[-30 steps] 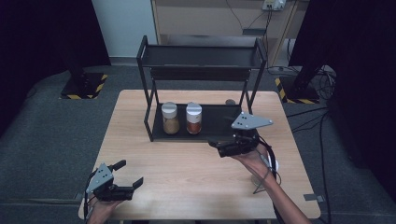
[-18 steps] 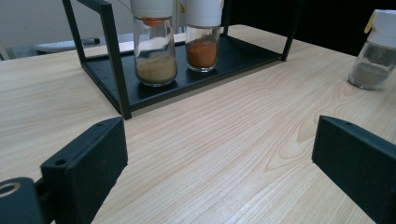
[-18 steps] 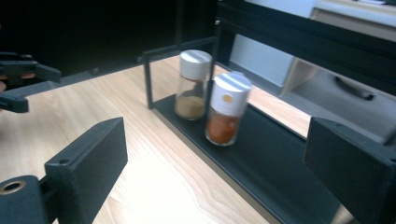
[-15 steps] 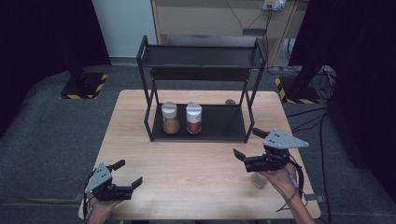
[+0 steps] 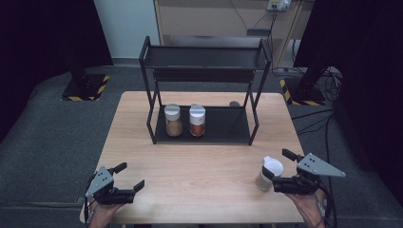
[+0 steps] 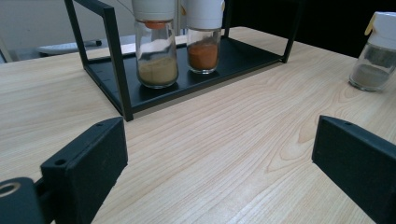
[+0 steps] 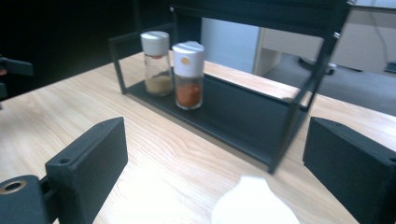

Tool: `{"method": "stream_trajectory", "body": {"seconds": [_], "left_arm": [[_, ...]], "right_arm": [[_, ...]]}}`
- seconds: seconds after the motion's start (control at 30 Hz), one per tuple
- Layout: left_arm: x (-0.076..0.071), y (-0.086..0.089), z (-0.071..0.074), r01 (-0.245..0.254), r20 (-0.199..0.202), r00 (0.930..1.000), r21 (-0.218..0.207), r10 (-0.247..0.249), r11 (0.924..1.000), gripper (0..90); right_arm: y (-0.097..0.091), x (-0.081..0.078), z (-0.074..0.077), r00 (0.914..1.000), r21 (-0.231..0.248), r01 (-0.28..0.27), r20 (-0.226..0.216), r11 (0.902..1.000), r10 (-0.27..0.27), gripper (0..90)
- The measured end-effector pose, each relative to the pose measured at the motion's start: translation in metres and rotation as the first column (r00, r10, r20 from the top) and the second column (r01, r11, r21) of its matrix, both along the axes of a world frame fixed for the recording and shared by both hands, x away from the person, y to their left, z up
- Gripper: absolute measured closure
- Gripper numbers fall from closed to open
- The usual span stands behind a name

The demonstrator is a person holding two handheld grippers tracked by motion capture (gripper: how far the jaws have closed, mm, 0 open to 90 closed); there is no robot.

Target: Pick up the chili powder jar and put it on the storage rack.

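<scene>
A glass spice jar (image 5: 267, 175) with a white flip cap stands alone near the table's front right. My right gripper (image 5: 278, 164) is level with it, open, its jaws just widened a little. The jar's white cap (image 7: 254, 205) sits low between them, untouched. Two more white-capped jars, one with tan powder (image 5: 173, 121) and one with red powder (image 5: 196, 121), stand side by side on the left of the black rack's bottom shelf (image 5: 228, 126). At the front left, my left gripper (image 5: 129, 175) rests open and holds nothing, pointing toward the rack.
The rack's upper shelf (image 5: 204, 57) has nothing on it. A small dark object (image 5: 234, 103) lies on the table behind the rack. Bare wooden tabletop (image 5: 204, 166) stretches between the two grippers. Beyond the table's edges are dark floor and cables.
My right gripper has swung from beside the rack's right post toward the front right and sunk down to the lone jar. The left gripper and all jars stayed put.
</scene>
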State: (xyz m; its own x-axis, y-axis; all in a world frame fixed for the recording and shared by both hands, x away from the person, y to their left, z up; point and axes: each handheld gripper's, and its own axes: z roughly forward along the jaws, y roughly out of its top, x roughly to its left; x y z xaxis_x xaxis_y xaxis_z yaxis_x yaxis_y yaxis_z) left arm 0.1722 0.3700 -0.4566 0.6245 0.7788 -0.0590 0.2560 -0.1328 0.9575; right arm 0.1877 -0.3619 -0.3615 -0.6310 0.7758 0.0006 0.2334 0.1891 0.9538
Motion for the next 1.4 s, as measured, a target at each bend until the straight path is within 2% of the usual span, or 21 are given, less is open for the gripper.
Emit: {"method": "stream_trajectory", "body": {"seconds": [0.1, 0.27, 0.4, 0.63, 0.8, 0.93, 1.4], "left_arm": [[0.000, 0.000, 0.000, 0.000, 0.001, 1.0000, -0.001, 0.000, 1.0000, 2.8], [0.000, 0.000, 0.000, 0.001, 0.002, 1.0000, -0.001, -0.001, 1.0000, 2.8], [0.000, 0.000, 0.000, 0.001, 0.002, 1.0000, -0.003, -0.001, 1.0000, 2.8], [0.000, 0.001, -0.001, -0.001, -0.001, 1.0000, -0.011, 0.001, 0.9999, 2.7], [0.000, 0.002, -0.002, 0.003, 0.002, 1.0000, -0.017, -0.003, 0.9998, 2.8], [0.001, 0.002, -0.002, 0.008, 0.002, 1.0000, -0.018, -0.008, 0.9998, 2.8], [0.000, 0.002, -0.002, 0.000, 0.003, 1.0000, -0.024, 0.000, 0.9997, 2.7]], "right_arm": [[-0.005, -0.005, -0.007, 0.9999, 0.017, 0.011, -0.002, 0.9998, -0.011, 6.6], [-0.012, -0.014, -0.019, 0.9996, 0.008, 0.029, 0.001, 0.9996, -0.029, 6.5], [-0.019, -0.020, -0.035, 0.9989, 0.024, 0.045, -0.007, 0.9987, -0.045, 6.5], [-0.021, -0.024, -0.045, 0.9983, 0.013, 0.056, -0.016, 0.9983, -0.056, 6.3], [-0.020, -0.024, -0.050, 0.9982, 0.001, 0.057, -0.019, 0.9984, -0.057, 6.3], [-0.019, -0.026, -0.050, 0.9984, -0.012, 0.057, -0.001, 0.9983, -0.057, 6.3], [-0.022, -0.025, -0.053, 0.9977, 0.009, 0.067, -0.014, 0.9977, -0.066, 6.3]]}}
